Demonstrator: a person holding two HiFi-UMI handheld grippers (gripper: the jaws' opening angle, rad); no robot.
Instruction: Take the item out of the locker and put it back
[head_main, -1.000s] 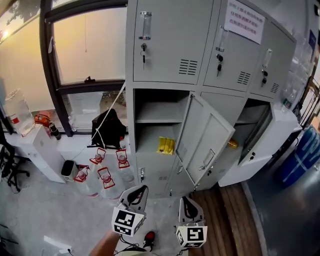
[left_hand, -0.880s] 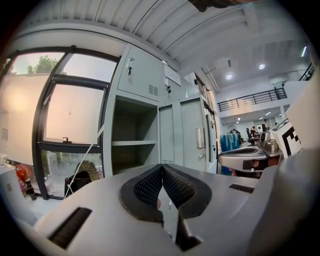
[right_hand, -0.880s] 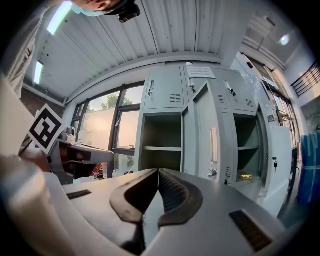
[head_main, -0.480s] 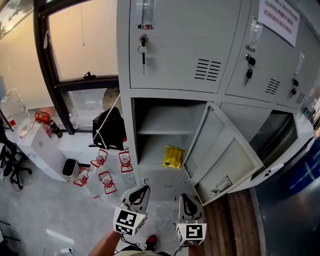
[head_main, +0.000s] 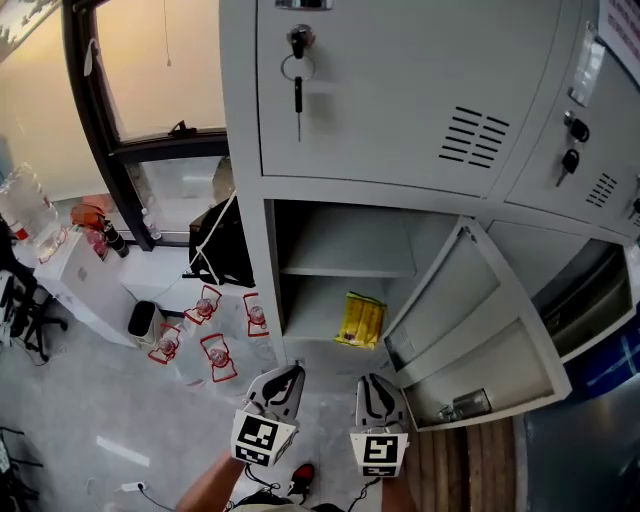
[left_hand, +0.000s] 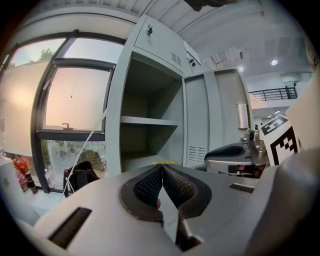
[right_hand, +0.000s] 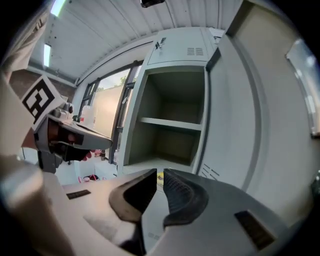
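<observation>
Yellow packet (head_main: 361, 319): it is lying flat on the floor of the open compartment, under the inner shelf (head_main: 345, 268) and near the front edge.
Locker (head_main: 400, 110): grey metal; the door (head_main: 480, 330) of this compartment is hanging wide open to the right, so the way in is free.
Left hand-held gripper (head_main: 283, 377): its jaws are pressing together at the tips and are holding nothing; it is hovering low in front of the locker, well apart from the packet.
Right hand-held gripper (head_main: 375, 385): its jaws are closed as well, with nothing between them; it is hovering beside the left one, more in line with the packet.
Step in hand: I am judging that the taking-out is not yet begun.
Doing it well: one gripper should be opening its jaws before entering, going in level below the shelf, and pinching the near edge of the packet.
Risk: closed or badly aimed jaws may be pushing the thin packet deeper inside.
</observation>
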